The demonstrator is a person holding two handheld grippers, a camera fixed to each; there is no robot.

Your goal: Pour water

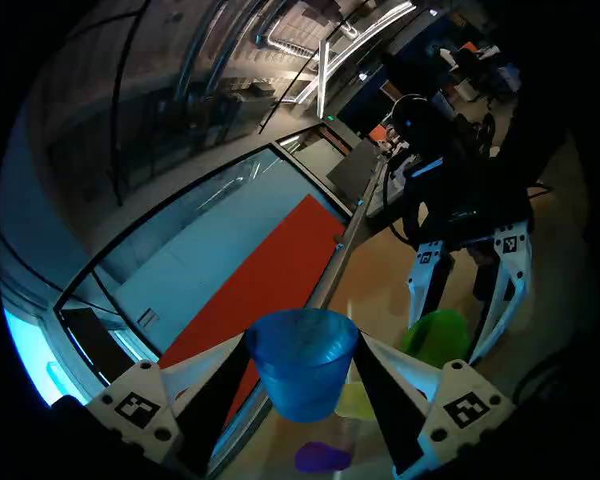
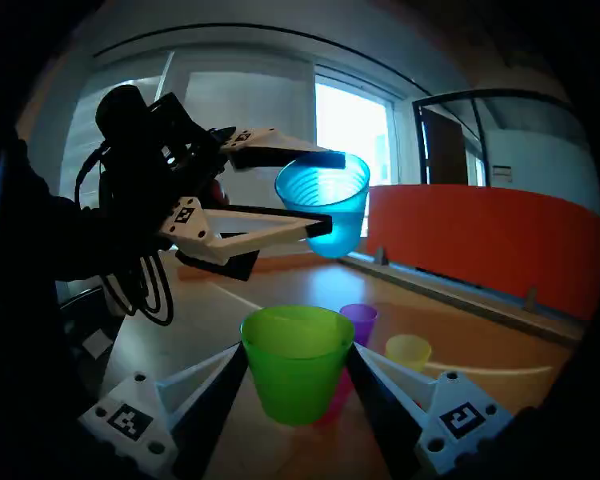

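OK, left gripper view: left gripper (image 1: 302, 344) has both fingers (image 1: 212, 384) clamped on the sides of a blue cup (image 1: 302, 364), which is held up off the table (image 1: 380, 280). The cup is translucent blue plastic with fine ribs round the wall and its rim is toward the top of frame; can't tell whether there's water in it. The whole room sits tilted in this view. A yellow cup (image 1: 354, 400) and a purple cup (image 1: 322, 456) stand on the table below and beyond it. Farther off to the right, the right gripper (image 1: 444, 336) has a green cup (image 1: 436, 336) between its fingers, and an orange panel (image 1: 268, 280) runs along the table edge. Right gripper view: right gripper (image 2: 298, 348) has its fingers (image 2: 220, 384) closed on the green cup (image 2: 298, 360), which is translucent, upright and low over the table (image 2: 476, 352); contents not readable. The blue cup (image 2: 324, 204) hangs high up and beyond it, pinched in the left gripper (image 2: 338, 194) with one finger across the rim and one lower on the wall, and its open mouth looks tipped toward the camera. The purple cup (image 2: 358, 318) stands just behind the green one and the yellow cup (image 2: 408, 350) to its right. Something pink (image 2: 340, 392) shows at the green cup's lower right edge. The orange panel (image 2: 492, 240) and a bright window (image 2: 352, 136) are behind.
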